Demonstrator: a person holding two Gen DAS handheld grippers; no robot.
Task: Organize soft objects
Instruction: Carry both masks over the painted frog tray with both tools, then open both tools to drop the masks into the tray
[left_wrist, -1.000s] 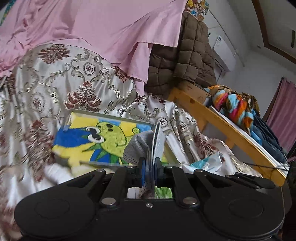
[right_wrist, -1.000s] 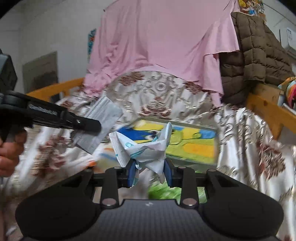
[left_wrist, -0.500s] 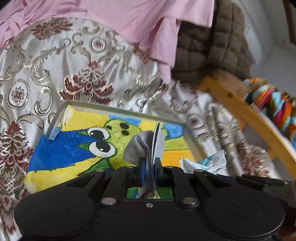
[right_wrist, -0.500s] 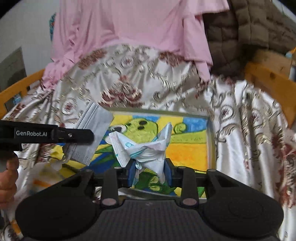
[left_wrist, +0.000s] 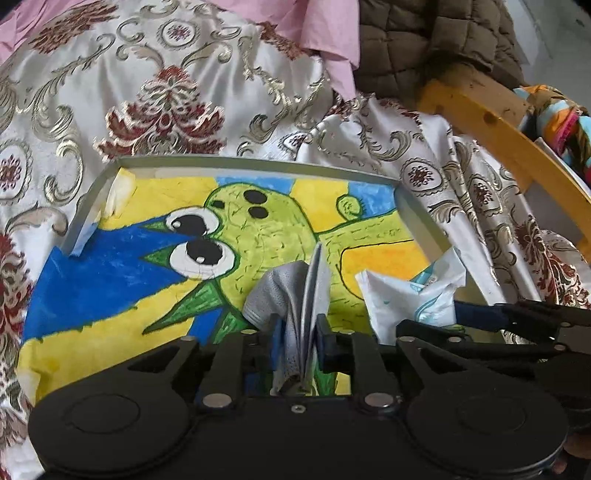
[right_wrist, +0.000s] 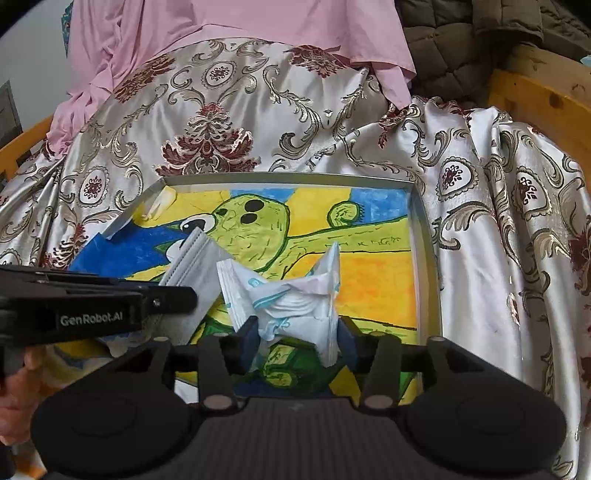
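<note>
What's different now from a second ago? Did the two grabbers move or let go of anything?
Both grippers came down closer over the shallow grey tray with the painted cartoon bottom. The left gripper has just been opening around the folded grey face mask, which sits between its fingers. The right gripper has just been opening too, and the crumpled white-and-blue wrapper sits loosely inside. The floral satin cloth stayed put.

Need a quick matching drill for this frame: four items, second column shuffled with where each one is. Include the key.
Items:
1. grey folded face mask
2. crumpled white wrapper with light-blue print
3. shallow tray with the cartoon painting
4. pink sheet

Places:
A. on the patterned satin cloth
B. between the right gripper jaws
C. draped at the top of the pile
D. between the left gripper jaws

Pairs: 1-D, 2-B, 3-A, 4-C
</note>
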